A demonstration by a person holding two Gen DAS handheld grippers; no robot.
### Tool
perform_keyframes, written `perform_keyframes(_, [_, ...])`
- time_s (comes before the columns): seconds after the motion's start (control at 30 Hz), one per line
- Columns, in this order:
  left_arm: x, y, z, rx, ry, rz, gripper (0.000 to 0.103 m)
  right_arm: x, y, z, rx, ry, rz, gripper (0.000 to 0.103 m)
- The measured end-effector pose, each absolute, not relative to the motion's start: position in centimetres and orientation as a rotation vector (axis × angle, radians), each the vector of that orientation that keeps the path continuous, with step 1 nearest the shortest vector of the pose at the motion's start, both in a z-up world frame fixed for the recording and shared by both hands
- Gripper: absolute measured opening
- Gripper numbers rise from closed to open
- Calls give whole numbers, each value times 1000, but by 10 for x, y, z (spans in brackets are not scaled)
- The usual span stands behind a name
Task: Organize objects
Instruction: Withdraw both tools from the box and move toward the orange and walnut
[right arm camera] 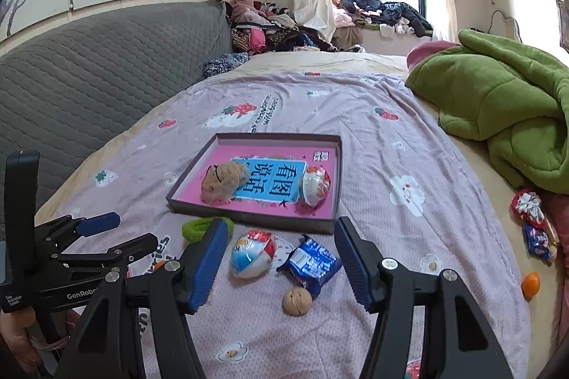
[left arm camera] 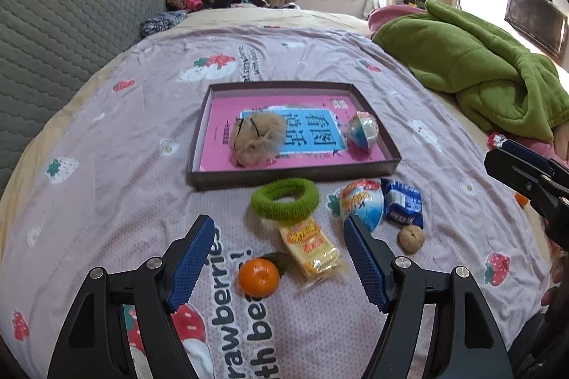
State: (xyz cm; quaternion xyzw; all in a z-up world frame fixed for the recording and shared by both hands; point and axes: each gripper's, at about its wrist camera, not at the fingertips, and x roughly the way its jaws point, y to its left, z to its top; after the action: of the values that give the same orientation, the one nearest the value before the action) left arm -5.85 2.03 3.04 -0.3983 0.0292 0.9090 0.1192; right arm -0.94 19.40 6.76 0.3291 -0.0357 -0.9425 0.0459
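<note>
Left gripper (left arm camera: 277, 251), black-framed with blue ribbed pads, hangs with its jaws spread and empty above a yellow cellophane snack packet (left arm camera: 313, 247) and a small orange mandarin (left arm camera: 258, 276); nothing touches its pads. Right gripper (right arm camera: 281, 258), of the same build, also stands spread and empty, framing a blue-and-white foil-wrapped egg (right arm camera: 251, 253), a crinkled blue snack wrapper (right arm camera: 310, 263) and a tan walnut (right arm camera: 297, 300). A fuzzy green hair ring (left arm camera: 284, 199) lies just in front of the shallow grey cardboard tray (left arm camera: 291, 178), whose floor is a pink sheet with a blue printed panel. Inside the tray already rest a beige fluffy pom hair tie (left arm camera: 258, 138) and a second foil-wrapped egg (left arm camera: 362, 135), which suggests the tray serves as the collecting place. The loose items cluster near the tray's front wall on the strawberry-print lilac bedsheet (left arm camera: 106, 165), within short reach of both tools. Judged from the spread jaws, each gripper is lined up for a pick, and most of the sorting remains undone. More sweets and another mandarin (right arm camera: 530, 284) lie well apart at the bed's right edge.
</note>
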Motion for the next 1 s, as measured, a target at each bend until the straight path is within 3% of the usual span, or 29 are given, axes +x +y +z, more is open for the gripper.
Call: perform_keyframes(1.0, [-45,-18,-45,-1286,161,2578,76,4,186,-8,1282,-148,-2821,62])
